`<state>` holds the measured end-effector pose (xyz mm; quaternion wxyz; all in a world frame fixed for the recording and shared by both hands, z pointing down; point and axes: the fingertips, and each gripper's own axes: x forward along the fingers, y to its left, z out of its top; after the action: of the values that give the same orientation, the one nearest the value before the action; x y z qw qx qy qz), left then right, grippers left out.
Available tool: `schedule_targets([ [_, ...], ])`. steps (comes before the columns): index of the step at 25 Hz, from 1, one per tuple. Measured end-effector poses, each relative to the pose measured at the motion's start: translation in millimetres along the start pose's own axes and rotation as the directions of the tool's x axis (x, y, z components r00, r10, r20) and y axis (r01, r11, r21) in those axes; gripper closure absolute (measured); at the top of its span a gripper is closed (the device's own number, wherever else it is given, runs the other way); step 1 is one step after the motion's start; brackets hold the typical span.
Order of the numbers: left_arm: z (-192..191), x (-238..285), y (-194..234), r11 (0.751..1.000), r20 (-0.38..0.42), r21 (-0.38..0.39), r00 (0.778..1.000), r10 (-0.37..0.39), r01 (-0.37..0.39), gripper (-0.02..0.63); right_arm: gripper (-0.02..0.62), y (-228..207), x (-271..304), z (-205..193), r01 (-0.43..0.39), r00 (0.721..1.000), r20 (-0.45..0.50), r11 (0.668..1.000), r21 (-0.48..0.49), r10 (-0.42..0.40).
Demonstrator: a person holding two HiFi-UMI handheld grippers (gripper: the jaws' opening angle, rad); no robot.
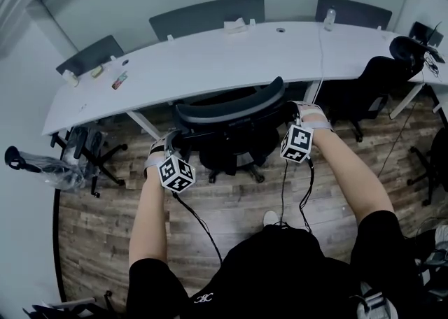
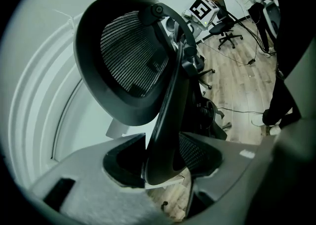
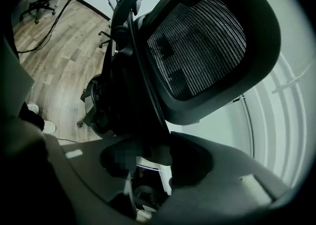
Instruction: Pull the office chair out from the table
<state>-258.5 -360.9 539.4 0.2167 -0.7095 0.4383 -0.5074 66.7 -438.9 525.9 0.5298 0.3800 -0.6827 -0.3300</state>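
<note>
A black mesh office chair (image 1: 231, 110) stands at the near edge of the long white curved table (image 1: 210, 59), its backrest towards me. My left gripper (image 1: 173, 144) is clamped on the left edge of the backrest frame. My right gripper (image 1: 292, 113) is clamped on the right edge. In the left gripper view the curved back frame of the chair (image 2: 128, 56) runs down between the jaws of the left gripper (image 2: 165, 167). The right gripper view shows the chair's mesh back (image 3: 202, 36) above, and its frame sits gripped in the right gripper (image 3: 148, 156).
Another black chair (image 1: 374, 87) stands at the right of the table and a plastic-wrapped one (image 1: 87, 146) at the left. Grey chairs (image 1: 206, 15) line the far side. Small items (image 1: 119, 81) and a bottle (image 1: 329, 18) lie on the table. Cables (image 1: 196, 220) trail over the wood floor.
</note>
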Motion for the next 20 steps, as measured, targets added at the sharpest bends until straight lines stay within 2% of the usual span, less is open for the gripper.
schedule_targets([
  [5, -5.8, -25.5, -10.6, 0.999, 0.004, 0.007, 0.999, -0.032, 0.032, 0.397, 0.422, 12.8, -31.0, 5.3, -0.015, 1.0, 0.003, 1.0, -0.006, 0.015],
  [13, -18.9, -72.0, -36.9, 1.0, 0.046, -0.019, 0.999, -0.011, 0.012, 0.393, 0.422, 44.8, -85.5, 13.1, 0.004, 0.999, 0.033, 0.999, 0.05, -0.005],
  [20, -32.2, -108.0, -56.4, 0.999, 0.08, -0.037, 0.997, -0.013, 0.016, 0.388, 0.426, 70.7, -128.1, 22.4, -0.025, 0.997, 0.074, 0.998, 0.059, 0.021],
])
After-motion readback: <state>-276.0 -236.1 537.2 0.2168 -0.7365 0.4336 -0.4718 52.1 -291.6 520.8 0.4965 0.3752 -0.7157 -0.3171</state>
